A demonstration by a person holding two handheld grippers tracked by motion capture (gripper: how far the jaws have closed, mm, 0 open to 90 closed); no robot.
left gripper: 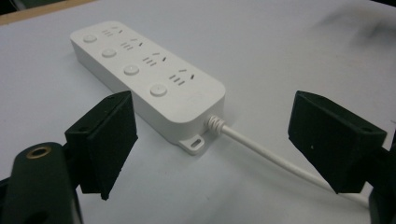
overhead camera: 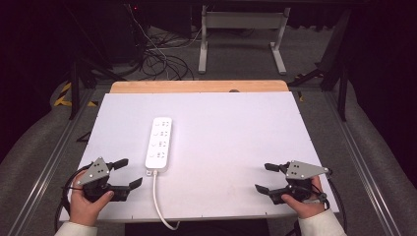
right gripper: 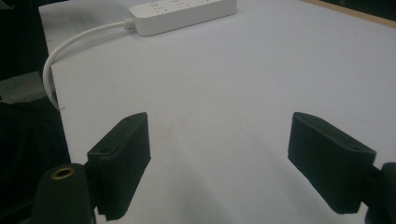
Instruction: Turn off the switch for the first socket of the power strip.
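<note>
The power strip [overhead camera: 159, 143] lies lengthwise away from the person, just right of the left hand-held gripper [overhead camera: 129, 173], whose jaws stand apart; the right hand-held gripper [overhead camera: 265, 178], also apart, is well off.

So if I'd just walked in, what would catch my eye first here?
Probably the white power strip, lying alone left of centre on the white table, its cord trailing off the near edge. Then the two black tools at the near corners: the left hand-held gripper sits close beside the strip, the right hand-held gripper far from it, both with jaws open.
</note>
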